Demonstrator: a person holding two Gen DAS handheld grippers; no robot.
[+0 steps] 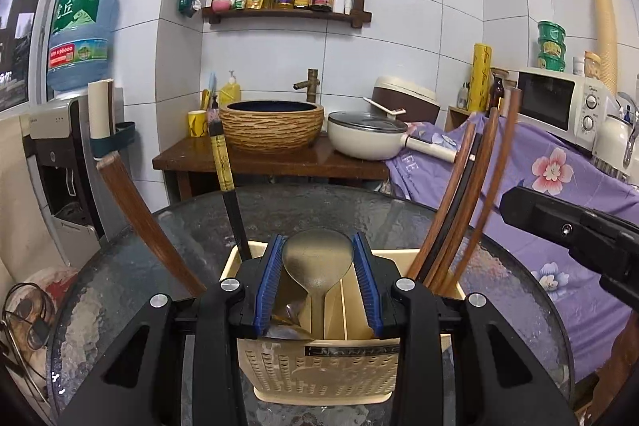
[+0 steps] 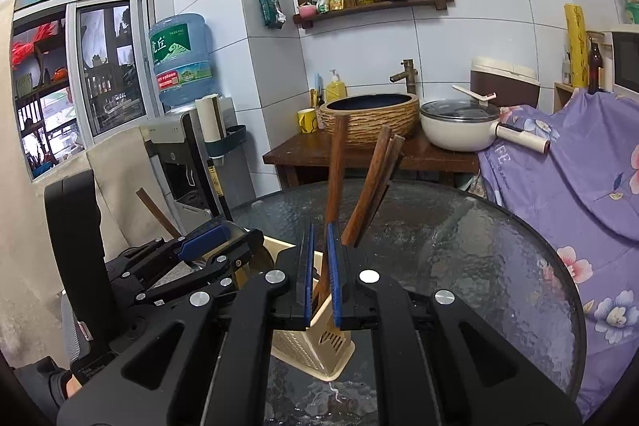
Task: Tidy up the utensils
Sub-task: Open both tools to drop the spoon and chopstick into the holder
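Observation:
A beige plastic utensil holder [image 1: 319, 370] stands on the round glass table [image 1: 499, 290]. My left gripper [image 1: 317, 258] is just above it, its blue pads either side of a metal spoon's bowl [image 1: 317, 258]; the spoon stands in the middle compartment. Whether the pads grip it is unclear. Wooden-handled utensils [image 1: 459, 210] lean in the right compartment, a black and yellow handle [image 1: 227, 194] and a wooden one [image 1: 139, 222] on the left. My right gripper [image 2: 321, 262] sits over the holder [image 2: 315, 346], its narrow gap around a wooden handle [image 2: 335, 178].
Behind the table a wooden stand carries a woven basin [image 1: 271, 124] and a white lidded pan [image 1: 365, 138]. A purple flowered cloth [image 1: 559, 186] covers the counter at right, with a microwave [image 1: 555, 102]. A water dispenser [image 1: 60, 146] stands left.

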